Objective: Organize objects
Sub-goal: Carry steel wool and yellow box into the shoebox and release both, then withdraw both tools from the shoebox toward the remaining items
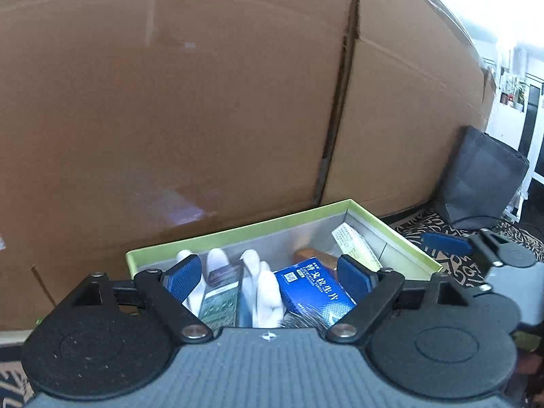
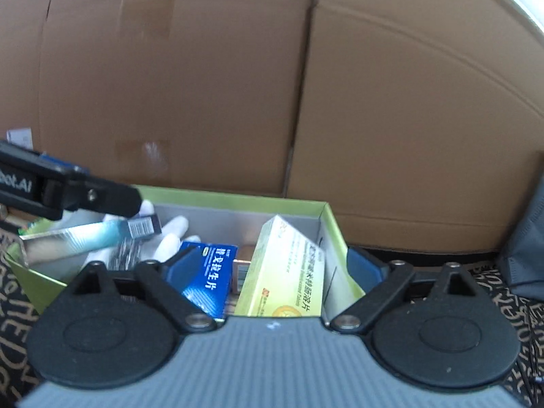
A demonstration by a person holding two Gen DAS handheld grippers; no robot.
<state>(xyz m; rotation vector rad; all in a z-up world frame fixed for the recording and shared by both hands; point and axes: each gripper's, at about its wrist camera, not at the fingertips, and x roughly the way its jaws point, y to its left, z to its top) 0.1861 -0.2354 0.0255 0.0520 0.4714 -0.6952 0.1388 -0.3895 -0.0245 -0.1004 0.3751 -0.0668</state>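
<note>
A green-rimmed box (image 1: pixel 238 228) with a silver inside stands against a cardboard wall; it also shows in the right wrist view (image 2: pixel 238 197). In it lie a blue medicine box (image 1: pixel 314 289) (image 2: pixel 207 277), a pale yellow-green medicine box (image 2: pixel 289 272) (image 1: pixel 355 246), a white glove (image 1: pixel 263 282) (image 2: pixel 170 241), a silvery teal box (image 1: pixel 222 292) (image 2: pixel 74 241) and a brown item (image 1: pixel 316 258). My left gripper (image 1: pixel 272 277) is open above the box, fingers astride the glove and teal box. My right gripper (image 2: pixel 275 268) is open over the box's right end, astride the yellow-green box.
A tall cardboard carton (image 1: pixel 204 102) fills the background just behind the box. A dark grey bag (image 1: pixel 482 180) stands at the right on a black-and-tan patterned mat (image 2: pixel 503 292). The right gripper's body shows at the right of the left wrist view (image 1: pixel 499 258).
</note>
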